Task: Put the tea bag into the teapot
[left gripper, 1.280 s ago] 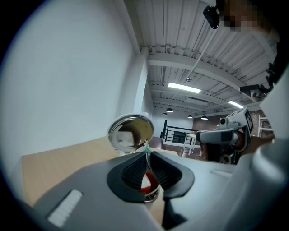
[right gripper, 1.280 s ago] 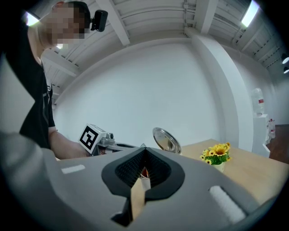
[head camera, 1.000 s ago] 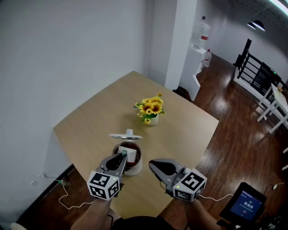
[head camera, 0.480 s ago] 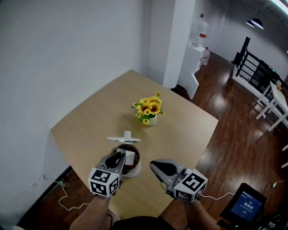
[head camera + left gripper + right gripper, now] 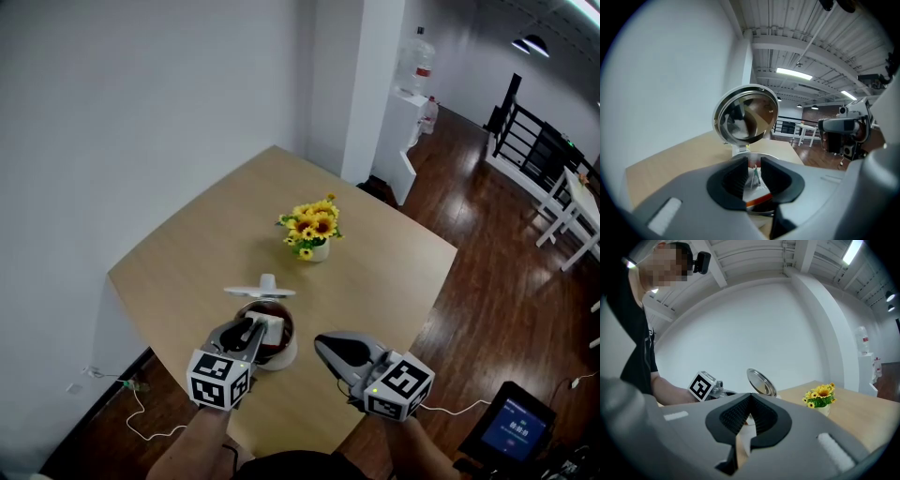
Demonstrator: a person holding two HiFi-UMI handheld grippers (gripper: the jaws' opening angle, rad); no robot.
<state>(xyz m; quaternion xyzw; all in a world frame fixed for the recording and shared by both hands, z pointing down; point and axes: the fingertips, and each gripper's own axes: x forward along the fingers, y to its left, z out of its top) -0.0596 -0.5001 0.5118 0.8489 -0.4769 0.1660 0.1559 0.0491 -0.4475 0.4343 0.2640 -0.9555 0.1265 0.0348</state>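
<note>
Tea bag [image 5: 270, 324] sits pinched between the jaws of the left gripper [image 5: 255, 329], right over the open mouth of the teapot [image 5: 284, 354] – the left gripper view shows it as a thin strip in the narrow gap. The teapot's lid [image 5: 260, 288] stands tipped up behind. The right gripper [image 5: 324, 345] hovers just beside the teapot, jaws pressed together with nothing in them. Flowers [image 5: 312, 225] stand farther back on the table [image 5: 187, 248].
</note>
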